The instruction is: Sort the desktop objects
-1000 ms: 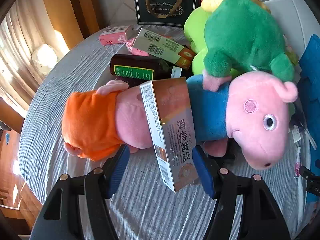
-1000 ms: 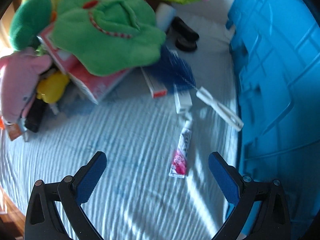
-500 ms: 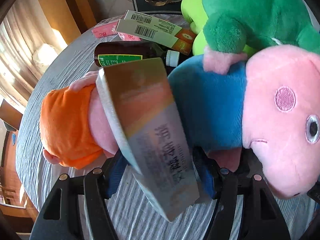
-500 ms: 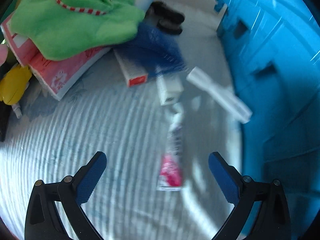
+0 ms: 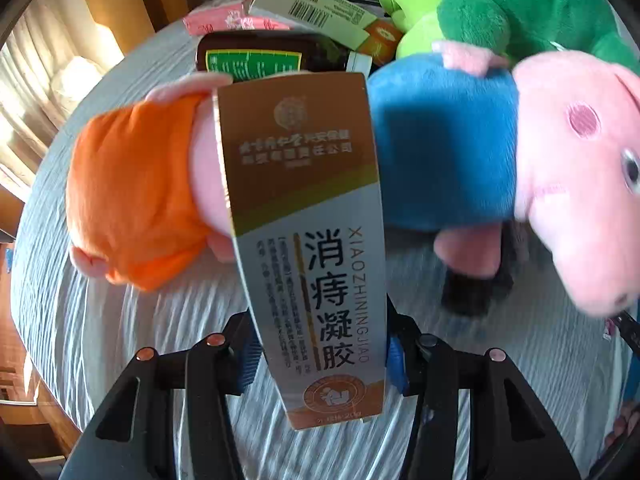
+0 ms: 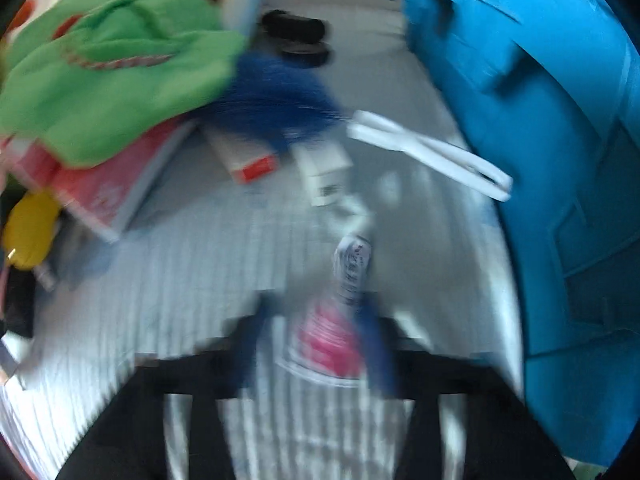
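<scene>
A long orange-and-grey medicine box (image 5: 312,208) stands up between the blue pads of my left gripper (image 5: 322,356). Its jaws are closing and both pads press on the box's long edges. Behind it a pink pig plush (image 5: 560,180) in a blue shirt lies beside an orange-dressed plush (image 5: 136,192). The right wrist view is blurred. In it a pink-and-white tube (image 6: 332,328) lies on the striped cloth (image 6: 168,280), its flat end between the pads of my right gripper (image 6: 316,344). Those jaws are closing tight against the tube.
A brown bottle (image 5: 260,56), a barcoded carton (image 5: 316,8), a pink packet (image 5: 224,20) and a green plush (image 5: 520,4) crowd the back. A blue crate (image 6: 560,160) walls the right side. A white-handled blue brush (image 6: 432,152), small boxes (image 6: 324,172) and a green plush (image 6: 108,68) lie beyond the tube.
The left jaws have narrowed onto the medicine box, which has tipped up off the plush toys. My right gripper came down over the tube, and its wide jaws have narrowed onto the tube.
</scene>
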The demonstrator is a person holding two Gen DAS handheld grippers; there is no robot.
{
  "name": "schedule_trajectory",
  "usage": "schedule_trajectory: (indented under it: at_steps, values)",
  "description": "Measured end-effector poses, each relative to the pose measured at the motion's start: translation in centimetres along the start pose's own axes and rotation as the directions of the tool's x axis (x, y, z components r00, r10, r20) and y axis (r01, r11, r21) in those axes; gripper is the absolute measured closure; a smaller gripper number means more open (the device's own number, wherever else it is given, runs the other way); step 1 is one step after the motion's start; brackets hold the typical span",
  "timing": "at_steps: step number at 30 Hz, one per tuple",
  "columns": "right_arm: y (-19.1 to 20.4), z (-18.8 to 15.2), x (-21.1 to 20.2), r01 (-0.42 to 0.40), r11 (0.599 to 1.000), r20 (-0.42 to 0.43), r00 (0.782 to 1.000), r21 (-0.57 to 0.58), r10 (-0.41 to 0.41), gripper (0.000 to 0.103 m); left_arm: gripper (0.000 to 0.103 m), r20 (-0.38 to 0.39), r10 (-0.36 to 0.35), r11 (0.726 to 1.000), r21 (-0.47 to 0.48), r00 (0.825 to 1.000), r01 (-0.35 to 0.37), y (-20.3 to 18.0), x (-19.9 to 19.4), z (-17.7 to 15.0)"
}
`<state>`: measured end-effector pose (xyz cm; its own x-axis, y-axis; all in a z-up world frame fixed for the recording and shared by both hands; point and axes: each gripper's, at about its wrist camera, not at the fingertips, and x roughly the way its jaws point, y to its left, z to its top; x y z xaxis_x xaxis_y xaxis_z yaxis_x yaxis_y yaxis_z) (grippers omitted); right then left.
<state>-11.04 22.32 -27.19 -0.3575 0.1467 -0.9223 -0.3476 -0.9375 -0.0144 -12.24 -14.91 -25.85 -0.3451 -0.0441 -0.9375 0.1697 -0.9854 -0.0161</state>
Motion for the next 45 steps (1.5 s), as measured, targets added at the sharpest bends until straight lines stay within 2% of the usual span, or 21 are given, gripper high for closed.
schedule_trajectory:
  at_steps: [4, 7, 10, 15, 23, 26, 35, 37, 39, 42, 45]
  values:
    - [0.6, -1.9, -1.0, -0.140, 0.990, -0.040, 0.989, -0.031, 0.139, 0.083, 0.053, -0.082, -0.058, 0.997, 0.051, 0.995, 0.062, 0.9, -0.3, -1.8]
    - [1.2, -3.6, -1.7, -0.218, 0.973, -0.080, 0.974, -0.074, 0.212, 0.083, 0.053, -0.109, -0.060, 0.993, 0.098, 0.992, 0.070, 1.1, -0.4, -2.8]
    - [1.9, -4.5, -2.1, -0.211, 0.969, -0.086, 0.976, -0.129, 0.201, 0.082, 0.053, -0.109, -0.035, 0.993, 0.104, 0.993, 0.046, 1.2, -0.1, -3.1]
    - [2.3, -4.7, -2.4, -0.209, 0.969, -0.082, 0.976, -0.132, 0.200, 0.080, 0.053, -0.108, -0.015, 0.996, 0.083, 0.994, 0.024, 1.2, 0.4, -3.0]
    - [3.0, -4.9, -2.4, -0.160, 0.976, -0.075, 0.986, -0.149, 0.150, 0.079, 0.056, -0.101, -0.036, 0.994, 0.102, 0.994, 0.046, 1.0, -0.4, -3.9]
    - [3.3, -5.3, -2.6, -0.149, 0.974, -0.071, 0.988, -0.169, 0.139, 0.084, 0.056, -0.089, -0.043, 0.993, 0.107, 0.995, 0.053, 0.9, -1.3, -4.2]
    - [3.4, -5.9, -6.9, -0.192, 0.964, 0.000, 0.981, -0.186, 0.195, 0.085, 0.057, 0.049, -0.067, 0.992, 0.107, 0.997, 0.062, 1.1, -7.9, -4.4]
    - [4.7, -5.2, -8.0, -0.190, 0.961, 0.029, 0.979, -0.202, 0.200, 0.098, 0.057, 0.077, -0.073, 0.992, 0.106, 0.994, 0.064, 0.4, -9.5, -5.3]
    - [5.5, -3.8, -8.4, -0.191, 0.959, 0.049, 0.977, -0.211, 0.206, 0.098, 0.057, 0.098, -0.080, 0.991, 0.115, 0.992, 0.069, 1.7, -10.5, -4.9]
    - [5.9, -3.0, -7.9, -0.182, 0.960, 0.007, 0.982, -0.212, 0.188, 0.098, 0.057, 0.109, -0.072, 0.991, 0.124, 0.991, 0.058, 1.0, -11.5, -5.1]
    - [3.9, -3.1, -5.9, -0.172, 0.969, -0.057, 0.985, -0.180, 0.164, 0.090, 0.057, 0.085, -0.071, 0.992, 0.114, 0.994, 0.061, 1.1, -10.4, -5.5]
